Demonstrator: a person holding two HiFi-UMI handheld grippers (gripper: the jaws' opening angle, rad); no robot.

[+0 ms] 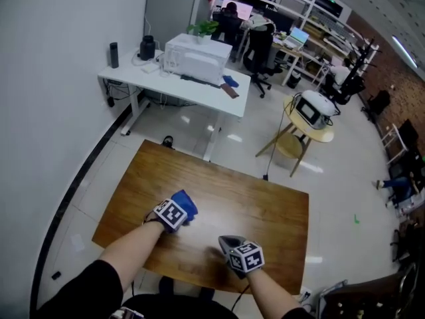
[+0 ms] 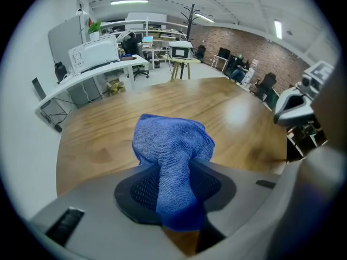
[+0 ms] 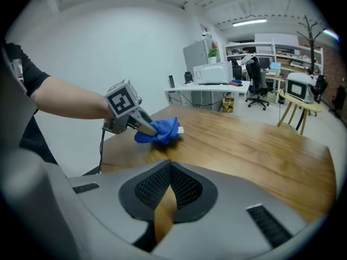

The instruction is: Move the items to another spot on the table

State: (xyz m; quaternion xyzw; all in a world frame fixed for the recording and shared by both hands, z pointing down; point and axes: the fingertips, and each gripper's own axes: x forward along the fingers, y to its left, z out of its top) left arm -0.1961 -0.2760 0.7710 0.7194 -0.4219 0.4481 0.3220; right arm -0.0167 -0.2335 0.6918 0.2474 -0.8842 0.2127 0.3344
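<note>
A crumpled blue cloth lies on the left part of the brown wooden table. My left gripper is shut on the cloth, which bunches up between its pads. A small white edge shows at the cloth's far side in the right gripper view; I cannot tell what it is. My right gripper hovers near the table's front edge to the right of the cloth, its jaws shut with nothing between them.
Beyond the table stands a white desk with a white boxy appliance. A round wooden side table carrying a device is at the back right. Office chairs and shelves fill the far room. A white wall runs along the left.
</note>
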